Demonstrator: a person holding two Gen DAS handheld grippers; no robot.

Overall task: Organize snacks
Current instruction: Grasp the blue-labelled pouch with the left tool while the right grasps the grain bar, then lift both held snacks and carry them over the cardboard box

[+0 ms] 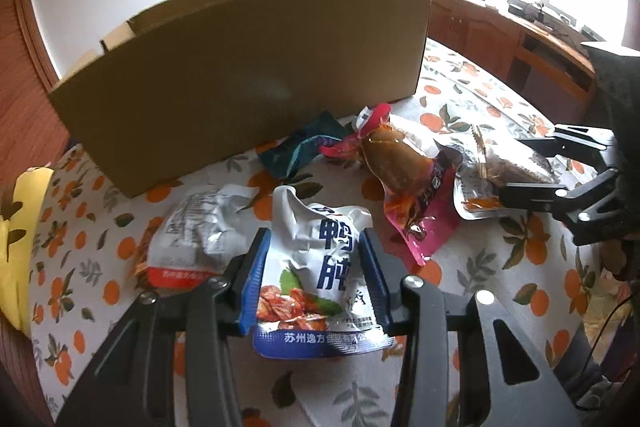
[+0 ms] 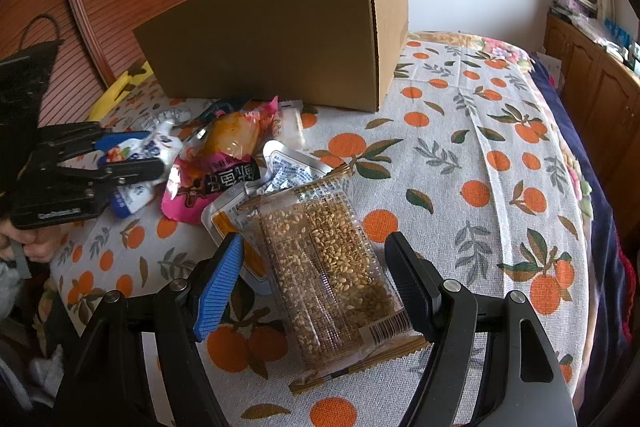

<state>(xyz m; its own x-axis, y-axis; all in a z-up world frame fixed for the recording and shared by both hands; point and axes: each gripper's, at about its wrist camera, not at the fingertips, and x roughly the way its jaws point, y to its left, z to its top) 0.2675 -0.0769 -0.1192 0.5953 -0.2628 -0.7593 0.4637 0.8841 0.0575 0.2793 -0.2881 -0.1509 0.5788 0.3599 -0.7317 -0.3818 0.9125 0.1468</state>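
The left gripper (image 1: 314, 271) has its blue-padded fingers (image 1: 252, 279) pressed against both sides of a crinkled white and blue plastic snack pouch (image 1: 316, 267), which bears large blue characters "鸭肫", a picture of reddish sliced meat, and a blue bottom strip beginning "苏州逸方". Just left of those fingers lies a crumpled white foil pouch with an orange bottom band (image 1: 192, 239); its print is too blurred to read. Ahead and to the right of them sits a pink and clear pouch holding a brown glazed piece of meat (image 1: 404, 183), with a dark teal wrapper (image 1: 296, 151) beyond it. Farther ahead stands a large plain brown cardboard box (image 1: 240, 87); its inside is hidden from both views. The right gripper (image 2: 316, 267) stands with its fingers (image 2: 224, 279) spread wide, clear of a transparent rectangular pack of brown seeded bars with a barcode (image 2: 332, 279) lying between them on the white tablecloth printed with oranges (image 2: 480, 167). Under that pack, toward the left finger, lies a white and orange sachet (image 2: 232, 223) with small unreadable print.
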